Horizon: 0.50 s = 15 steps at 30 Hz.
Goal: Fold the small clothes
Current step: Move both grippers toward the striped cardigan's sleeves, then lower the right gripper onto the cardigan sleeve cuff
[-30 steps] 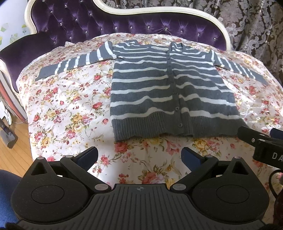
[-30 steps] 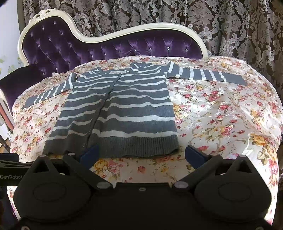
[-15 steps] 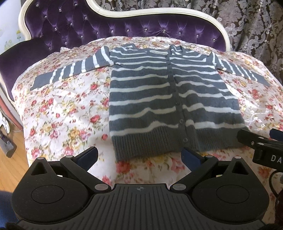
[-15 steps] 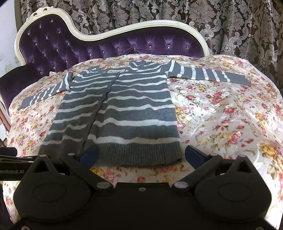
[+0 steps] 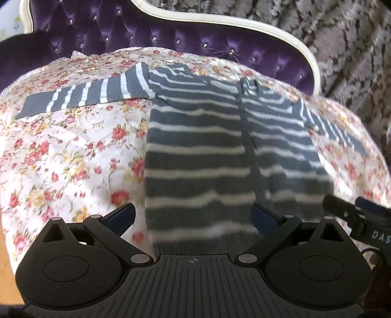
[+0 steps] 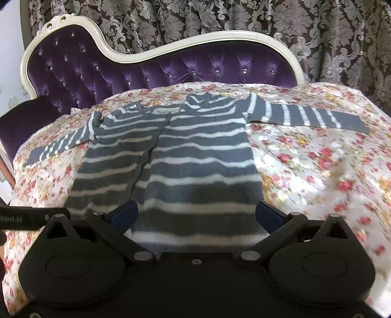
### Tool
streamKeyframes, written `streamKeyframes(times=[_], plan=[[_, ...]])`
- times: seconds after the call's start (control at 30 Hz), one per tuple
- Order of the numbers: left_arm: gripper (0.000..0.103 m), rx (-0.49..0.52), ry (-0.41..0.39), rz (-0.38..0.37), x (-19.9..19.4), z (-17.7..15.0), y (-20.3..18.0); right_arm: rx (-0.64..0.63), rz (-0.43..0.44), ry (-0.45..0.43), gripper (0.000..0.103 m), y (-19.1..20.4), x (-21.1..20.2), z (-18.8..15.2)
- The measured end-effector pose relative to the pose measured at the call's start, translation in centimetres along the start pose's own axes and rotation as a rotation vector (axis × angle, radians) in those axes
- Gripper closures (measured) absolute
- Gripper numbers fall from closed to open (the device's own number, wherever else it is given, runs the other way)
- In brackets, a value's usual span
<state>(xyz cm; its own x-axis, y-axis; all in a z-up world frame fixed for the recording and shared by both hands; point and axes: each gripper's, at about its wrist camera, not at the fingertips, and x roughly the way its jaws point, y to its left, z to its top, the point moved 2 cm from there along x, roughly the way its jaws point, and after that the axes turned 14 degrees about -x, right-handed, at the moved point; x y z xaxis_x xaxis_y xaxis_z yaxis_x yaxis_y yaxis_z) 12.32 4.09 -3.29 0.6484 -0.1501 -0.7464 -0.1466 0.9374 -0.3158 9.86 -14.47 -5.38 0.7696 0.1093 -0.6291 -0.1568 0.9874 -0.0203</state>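
Purple velvet with little shiny buttons makes the tufted sofa back [image 6: 171, 71], and it has a curvy cream frame. Behind it hangs a dark curtain with big pale leaf shapes [image 6: 244, 19]. Over the seat lies a white cloth with red and yellow flowers [image 5: 68, 151].

On that cloth lies a grey knitted cardigan with thin white stripes [image 5: 200, 151]. It is flat, with its front up and both sleeves stretched out to the sides.

Going from left to right, the left camera shows the long left sleeve [image 5: 85, 96] very well, lying flat on the flowers. The other sleeve is small and squashed at the far edge there. The right camera shows the opposite: the right sleeve [image 6: 308, 115] is long and clear, and the left one looks short and thin. The right camera also shows much more curtain.

The left gripper [image 5: 193, 215] has its two blue-tipped fingers [image 5: 122, 215] spread wide. The bottom hem of the cardigan sits between them, on the left half. I cannot tell if the tips touch the wool.

The right gripper [image 6: 198, 215] has its fingers [image 6: 267, 215] spread wide too. The hem of the right half lies between them. Each camera sees a bit of the other gripper at its edge.
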Motion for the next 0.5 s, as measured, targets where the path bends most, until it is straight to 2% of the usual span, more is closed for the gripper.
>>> streamKeyframes(times=[0.1,0.3,0.5], plan=[[0.002,-0.015,-0.004,-0.043,1.0,1.6,0.6,0.030,0.026,-0.009,0.001,-0.5,1.2,0.9],[0.002,0.055,-0.050,-0.018,3.2,4.6,0.9,0.087,0.120,0.002,0.001,-2.1,4.3,2.9],[0.001,0.106,-0.038,-0.067,5.8,6.4,0.2,0.155,0.101,-0.007,0.000,-5.6,6.4,4.8]])
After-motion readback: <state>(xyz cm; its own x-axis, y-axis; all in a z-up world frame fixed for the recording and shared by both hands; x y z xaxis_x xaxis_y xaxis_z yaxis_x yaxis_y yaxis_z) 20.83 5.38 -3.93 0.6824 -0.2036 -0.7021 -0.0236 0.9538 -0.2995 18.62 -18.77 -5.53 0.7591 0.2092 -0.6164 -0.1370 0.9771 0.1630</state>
